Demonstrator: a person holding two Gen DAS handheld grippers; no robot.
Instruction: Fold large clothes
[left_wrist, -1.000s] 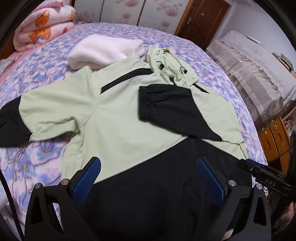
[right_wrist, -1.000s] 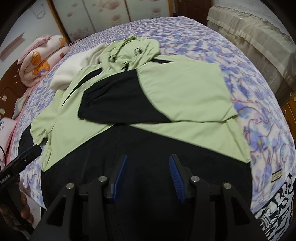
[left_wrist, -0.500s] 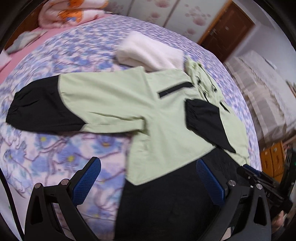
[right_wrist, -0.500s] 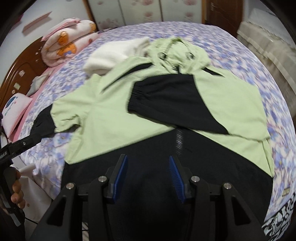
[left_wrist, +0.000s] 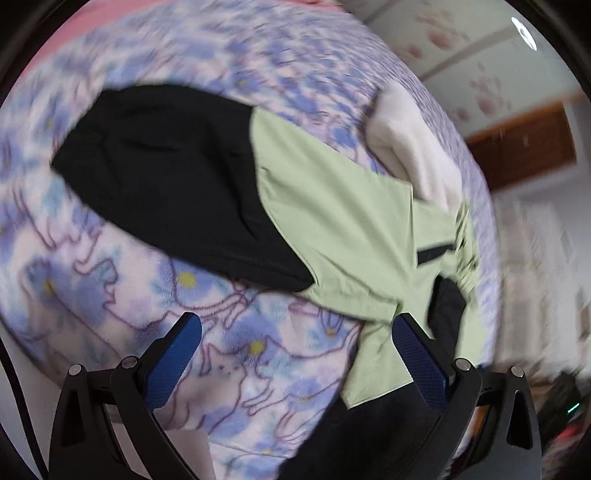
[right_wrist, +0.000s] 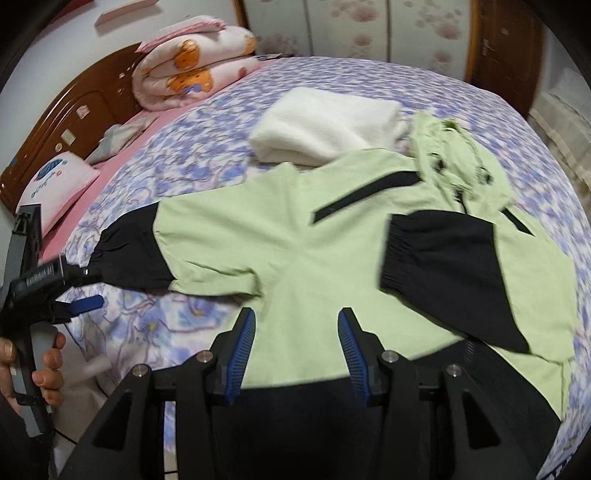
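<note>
A light green and black hooded jacket (right_wrist: 314, 266) lies flat on the bed, hood (right_wrist: 454, 162) at the far side. Its right sleeve (right_wrist: 454, 262) is folded across the chest. Its left sleeve (right_wrist: 166, 251) lies stretched out to the left, black cuff (left_wrist: 166, 177) outward. My left gripper (left_wrist: 295, 350) is open and empty, hovering over the bedspread just short of that sleeve; it also shows in the right wrist view (right_wrist: 79, 291). My right gripper (right_wrist: 297, 332) is open and empty above the jacket's lower body.
A folded white garment (right_wrist: 325, 125) lies beyond the jacket. Rolled pink bedding (right_wrist: 192, 77) and a pillow (right_wrist: 55, 184) sit by the wooden headboard (right_wrist: 74, 110). The floral bedspread (left_wrist: 221, 350) shows bare around the left sleeve. A wooden door (right_wrist: 502, 48) is at the far right.
My left gripper has swung left, from over the jacket's hem to the outstretched left sleeve. My right gripper has moved left and forward over the jacket body. Both stayed open.
</note>
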